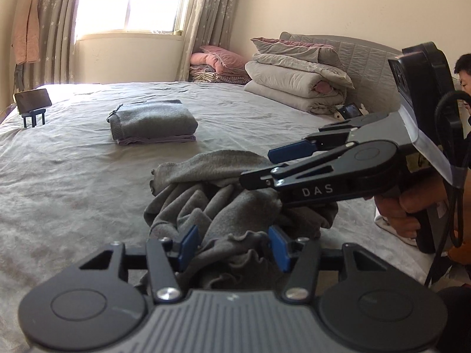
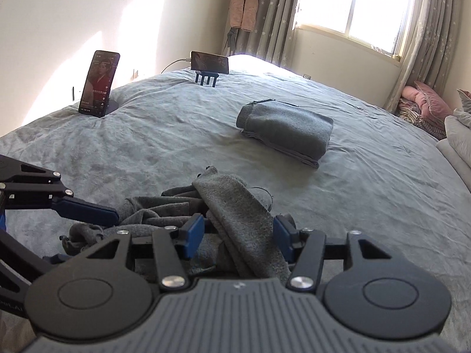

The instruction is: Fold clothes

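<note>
The left gripper (image 1: 232,245) has its blue fingers (image 1: 188,242) spread, with a frilly edge of the crumpled grey garment (image 1: 223,203) lying loose between them. The right gripper (image 2: 238,239) is spread too, and a long grey fold runs between its fingers (image 2: 194,235) without being squeezed. The garment sits in a messy heap on the bed (image 1: 73,182), just in front of both grippers. Farther back lies a folded stack (image 1: 153,123), so I think one piece is done and this one is just starting. Next, each gripper needs to find an edge, pinch it and pull the cloth flat. Both tools tip down at the heap, side by side, and a hand (image 1: 403,209) holds the right one's handle.
</note>
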Tool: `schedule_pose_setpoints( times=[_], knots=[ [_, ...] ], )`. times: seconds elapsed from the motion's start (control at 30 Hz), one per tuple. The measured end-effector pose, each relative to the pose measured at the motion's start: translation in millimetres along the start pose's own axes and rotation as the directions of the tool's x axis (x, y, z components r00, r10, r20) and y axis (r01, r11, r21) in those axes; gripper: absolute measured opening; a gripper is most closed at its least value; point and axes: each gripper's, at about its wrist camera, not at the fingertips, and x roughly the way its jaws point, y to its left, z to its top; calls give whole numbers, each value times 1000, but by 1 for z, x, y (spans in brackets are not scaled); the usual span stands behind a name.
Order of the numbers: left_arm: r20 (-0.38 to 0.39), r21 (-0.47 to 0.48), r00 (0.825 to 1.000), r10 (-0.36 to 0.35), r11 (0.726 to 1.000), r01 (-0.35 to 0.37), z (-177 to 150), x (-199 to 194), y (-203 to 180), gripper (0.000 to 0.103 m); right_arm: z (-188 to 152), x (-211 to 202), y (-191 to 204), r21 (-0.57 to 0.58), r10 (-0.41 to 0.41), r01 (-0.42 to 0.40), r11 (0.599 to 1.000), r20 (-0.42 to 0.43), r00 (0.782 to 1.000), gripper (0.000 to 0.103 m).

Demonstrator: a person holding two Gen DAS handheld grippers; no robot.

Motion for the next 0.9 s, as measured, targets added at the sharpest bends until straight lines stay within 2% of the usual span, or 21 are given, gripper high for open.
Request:
schedule_pose_setpoints(
  times=[0.03,0.1,0.17,0.27,0.5,0.63,0.9],
  knots=[
    [-1,-16,1000,9,1000,-9,-2,2,2,42,-1,5,0,3,-3,3,1000,-6,1000,55],
    [13,-47,1000,23,999,-23,-5,2,6,35,-3,15,-2,13,-3,3,1000,-20,1000,40],
    [31,-93,999,28,995,-25,-6,2,11,21,-6,21,-5,38,13,-12,999,-33,999,19],
    [46,-148,998,37,989,-30,-7,0,18,15,-9,18,-7,56,-20,21,998,-24,1000,11],
    [86,-191,994,63,981,-46,-7,-11,22,11,-8,-13,-20,46,-189,188,981,20,982,11],
    [110,-202,992,58,979,-35,-6,-15,23,11,-19,-27,-31,51,-222,223,974,-9,975,11],
    [143,-218,988,53,976,-21,-5,-20,25,11,-48,-49,-34,22,-229,232,972,-92,969,11]
  ],
)
